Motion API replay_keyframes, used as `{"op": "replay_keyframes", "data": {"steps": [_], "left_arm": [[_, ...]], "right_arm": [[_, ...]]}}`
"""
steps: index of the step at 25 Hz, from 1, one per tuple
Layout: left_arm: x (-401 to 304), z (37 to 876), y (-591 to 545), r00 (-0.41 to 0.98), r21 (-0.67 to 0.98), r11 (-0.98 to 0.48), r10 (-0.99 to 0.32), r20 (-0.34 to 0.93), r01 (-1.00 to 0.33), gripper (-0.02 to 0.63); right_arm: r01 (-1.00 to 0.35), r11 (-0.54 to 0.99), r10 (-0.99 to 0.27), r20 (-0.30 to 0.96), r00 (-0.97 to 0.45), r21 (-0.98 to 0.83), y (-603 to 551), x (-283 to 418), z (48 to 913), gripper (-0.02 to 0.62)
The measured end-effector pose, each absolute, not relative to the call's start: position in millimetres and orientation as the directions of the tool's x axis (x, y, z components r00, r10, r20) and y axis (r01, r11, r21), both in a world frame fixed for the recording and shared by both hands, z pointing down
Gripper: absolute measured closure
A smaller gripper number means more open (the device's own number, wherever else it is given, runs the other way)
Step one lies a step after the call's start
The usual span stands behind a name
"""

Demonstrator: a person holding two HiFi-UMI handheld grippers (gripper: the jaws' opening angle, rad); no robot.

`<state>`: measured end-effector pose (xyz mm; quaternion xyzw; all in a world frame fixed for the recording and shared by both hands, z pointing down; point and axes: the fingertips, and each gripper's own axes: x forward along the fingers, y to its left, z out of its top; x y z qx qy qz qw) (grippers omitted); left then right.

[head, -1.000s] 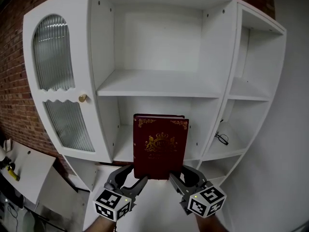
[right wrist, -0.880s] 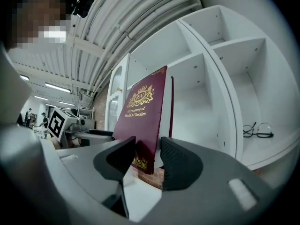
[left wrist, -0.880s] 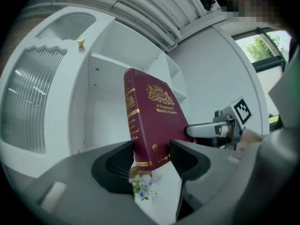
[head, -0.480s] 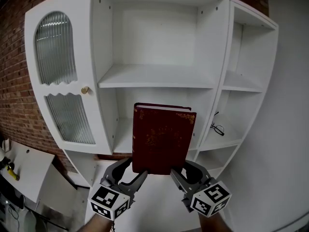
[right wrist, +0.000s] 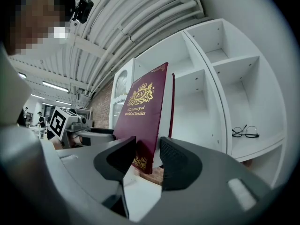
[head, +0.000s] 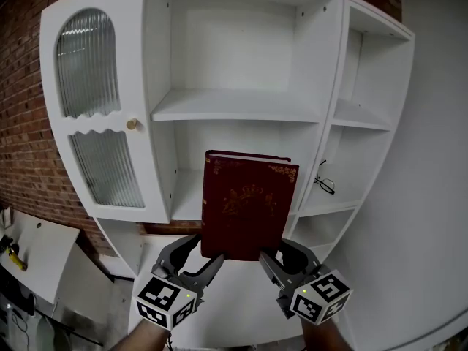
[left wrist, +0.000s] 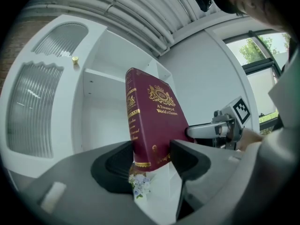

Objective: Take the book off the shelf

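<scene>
We hold the maroon book (head: 248,207) upright before the white shelf unit (head: 234,104), left gripper (head: 199,260) and right gripper (head: 284,258) each clamped on a bottom corner, likely to steady it.

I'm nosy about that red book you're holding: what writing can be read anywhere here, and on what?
"A Treasury of World's Classics": gold, on the book, front cover.
"RW": in the crest above that title.
Spine lettering: gold, too blurred to read.
Marker cubes: black-and-white patterns, no words.
</scene>
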<state>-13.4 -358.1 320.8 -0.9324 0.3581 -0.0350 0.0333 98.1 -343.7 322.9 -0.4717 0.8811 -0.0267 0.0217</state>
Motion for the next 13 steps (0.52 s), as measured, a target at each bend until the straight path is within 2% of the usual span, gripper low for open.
{"op": "replay_keyframes", "data": {"steps": [13], "left_arm": [[-17,325,-349,0.757,-0.091,-0.758,-0.651,0.055,-0.646,0.353]], "right_arm": [[-0.836,0.541,-0.839,0.01,-0.544,-0.086,-333,94,330,0.413]]}}
